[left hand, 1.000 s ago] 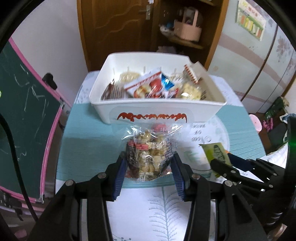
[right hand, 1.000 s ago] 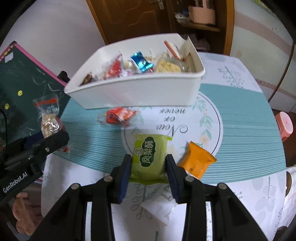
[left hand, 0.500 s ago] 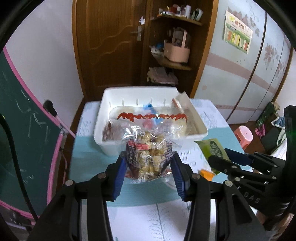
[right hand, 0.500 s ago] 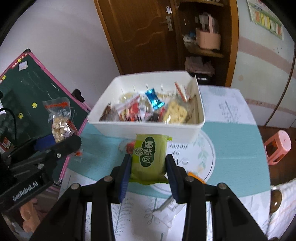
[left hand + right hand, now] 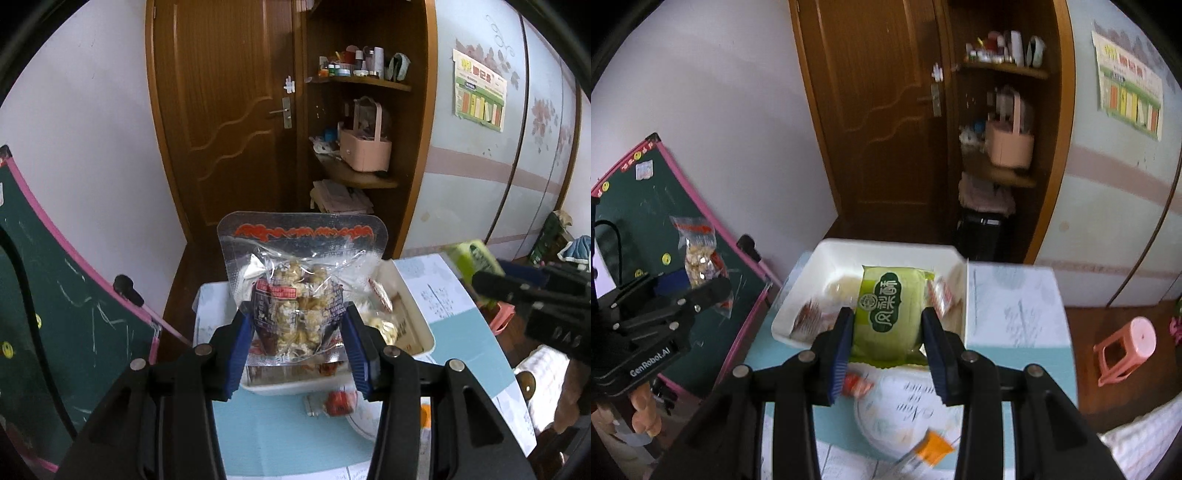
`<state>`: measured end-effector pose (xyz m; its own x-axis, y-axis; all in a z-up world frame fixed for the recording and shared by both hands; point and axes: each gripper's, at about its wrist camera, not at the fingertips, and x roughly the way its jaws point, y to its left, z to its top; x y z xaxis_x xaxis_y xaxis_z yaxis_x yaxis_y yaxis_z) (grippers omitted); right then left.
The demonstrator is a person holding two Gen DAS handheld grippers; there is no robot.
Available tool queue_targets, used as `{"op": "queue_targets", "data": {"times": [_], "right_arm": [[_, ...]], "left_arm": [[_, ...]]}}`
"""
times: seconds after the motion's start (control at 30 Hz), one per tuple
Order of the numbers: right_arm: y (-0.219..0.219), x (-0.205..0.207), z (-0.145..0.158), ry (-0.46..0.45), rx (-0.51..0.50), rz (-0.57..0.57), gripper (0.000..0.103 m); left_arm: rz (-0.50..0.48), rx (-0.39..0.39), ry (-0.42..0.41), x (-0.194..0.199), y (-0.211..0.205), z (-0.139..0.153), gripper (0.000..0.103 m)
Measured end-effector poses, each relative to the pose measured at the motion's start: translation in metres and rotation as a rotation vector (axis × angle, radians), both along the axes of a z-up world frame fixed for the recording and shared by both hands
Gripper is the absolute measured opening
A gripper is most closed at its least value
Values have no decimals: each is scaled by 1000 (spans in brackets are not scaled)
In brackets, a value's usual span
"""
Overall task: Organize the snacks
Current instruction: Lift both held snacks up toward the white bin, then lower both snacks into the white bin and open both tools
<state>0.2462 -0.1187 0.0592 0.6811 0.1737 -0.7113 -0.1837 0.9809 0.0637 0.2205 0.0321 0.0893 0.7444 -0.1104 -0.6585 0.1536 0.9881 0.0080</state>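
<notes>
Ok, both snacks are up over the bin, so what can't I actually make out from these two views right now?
- White bin, left wrist view: most contents hidden behind the clear popcorn bag.
- Same bin, right wrist view: middle covered by the green packet; the snacks around it are blurred.
- Orange packet, right wrist view: smeared, label unreadable.
- Red snack on the table: partly behind the left gripper.

Both grippers [image 5: 297, 343] [image 5: 888, 345] clamped, tilted downward

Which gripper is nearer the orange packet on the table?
Right. The right gripper hangs just beyond the orange packet; the left gripper is off to that packet's far left.
</notes>
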Motion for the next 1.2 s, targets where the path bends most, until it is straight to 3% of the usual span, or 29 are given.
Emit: {"op": "queue_targets", "data": {"times": [0.33, 0.6, 0.67, 0.73, 0.77, 0.97, 1.2], "right_arm": [[-3, 53, 38, -44, 81, 54, 38], [-2, 95, 20, -5, 95, 25, 38], [-1, 104, 11, 20, 93, 21, 38], [-1, 115, -1, 49, 86, 14, 38], [-2, 118, -5, 58, 82, 7, 39], [-18, 118, -31, 131, 95, -44, 46], [-23, 95, -32, 114, 33, -45, 46]], "left_arm": [[3, 25, -20, 61, -15, 24, 46], [37, 19, 41, 109, -23, -5, 49], [45, 29, 50, 120, -26, -15, 57], [44, 35, 55, 127, -28, -24, 86], [47, 40, 53, 128, -30, -27, 90], [68, 50, 97, 131, -25, -46, 91], [79, 46, 108, 113, -14, -49, 91]]}}
